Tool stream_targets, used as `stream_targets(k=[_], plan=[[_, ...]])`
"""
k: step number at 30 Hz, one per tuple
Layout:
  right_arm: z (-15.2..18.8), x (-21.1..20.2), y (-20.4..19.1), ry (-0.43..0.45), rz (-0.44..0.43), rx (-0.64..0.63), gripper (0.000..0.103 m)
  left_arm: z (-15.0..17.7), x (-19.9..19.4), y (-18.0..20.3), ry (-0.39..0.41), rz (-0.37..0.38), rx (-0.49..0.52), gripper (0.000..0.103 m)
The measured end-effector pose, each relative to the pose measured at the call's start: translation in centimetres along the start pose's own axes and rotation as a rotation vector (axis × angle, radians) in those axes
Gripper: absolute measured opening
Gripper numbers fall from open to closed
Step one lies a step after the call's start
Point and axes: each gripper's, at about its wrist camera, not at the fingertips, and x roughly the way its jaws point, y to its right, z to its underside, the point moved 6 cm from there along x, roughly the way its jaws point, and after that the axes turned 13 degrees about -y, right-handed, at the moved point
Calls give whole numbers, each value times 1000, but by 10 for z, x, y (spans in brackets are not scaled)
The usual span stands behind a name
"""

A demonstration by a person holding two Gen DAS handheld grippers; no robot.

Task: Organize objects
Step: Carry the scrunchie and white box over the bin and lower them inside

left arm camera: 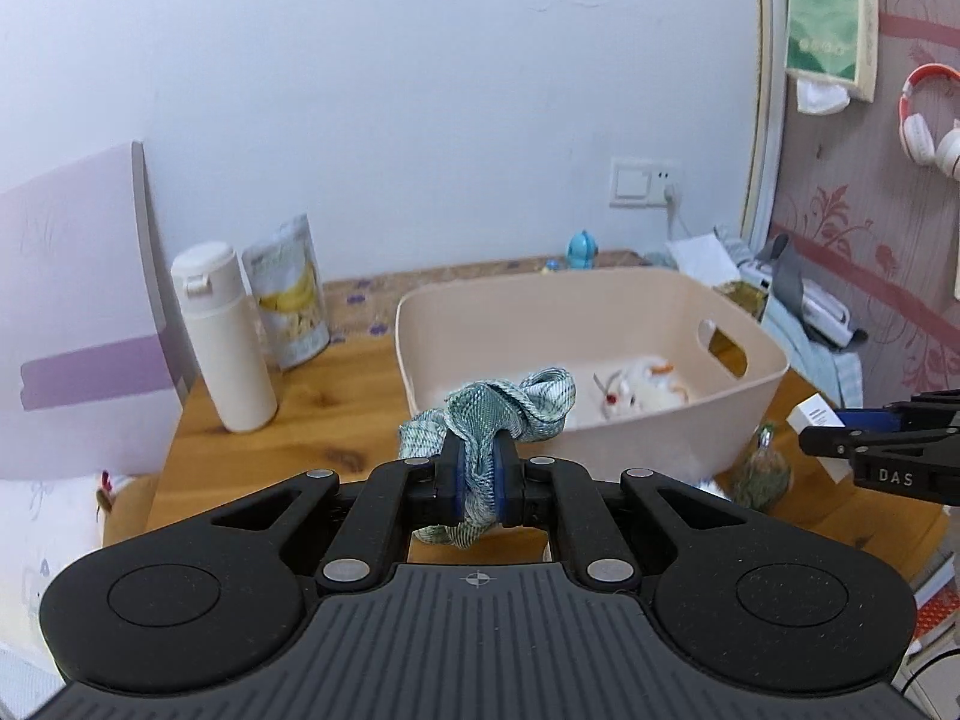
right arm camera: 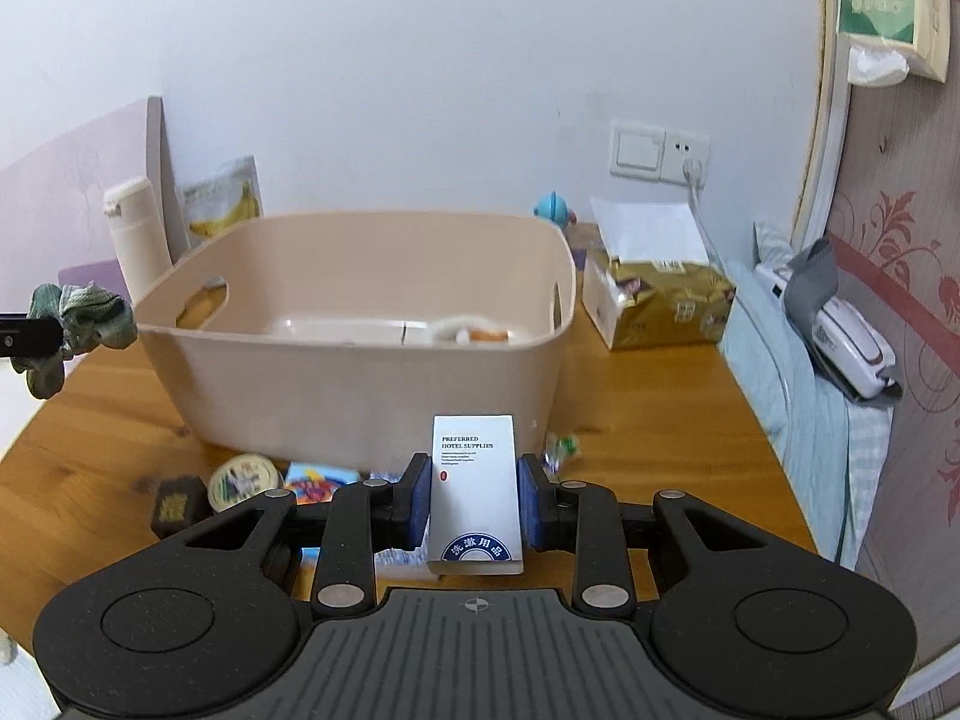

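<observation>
My left gripper point(left arm camera: 478, 461) is shut on a green-and-white scrunchie point(left arm camera: 510, 408), held in the air just in front of the beige plastic bin point(left arm camera: 648, 420). The same scrunchie point(right arm camera: 78, 318) shows at the left edge of the right wrist view, beside the bin point(right arm camera: 336, 378). My right gripper point(right arm camera: 474, 480) is shut on a white box point(right arm camera: 475, 480) printed "Preferred Hotel Supplies", lifted over the wooden table point(right arm camera: 660, 438) in front of the bin. Inside the bin lie a white fluffy toy point(left arm camera: 645, 387) and a flat white item point(right arm camera: 348, 330).
Near the bin's front wall lie a round tin point(right arm camera: 243, 480), a dark block point(right arm camera: 174, 504), a colourful packet point(right arm camera: 315, 480) and a wrapped candy point(right arm camera: 561, 450). A white bottle point(left arm camera: 225, 336) and banana-chip bag point(left arm camera: 291, 294) stand at the back left. A gold tissue pack point(right arm camera: 660, 300) sits right.
</observation>
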Motion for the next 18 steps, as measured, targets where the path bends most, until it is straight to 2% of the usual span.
stream_targets(k=[9,18], plan=[[-32,-8,-2,52,-8,-10,28,-26,3,6,37,10,10,8],[-64,0,-5,79,-14,-19,28,-51,36,8,16,26,10,8]])
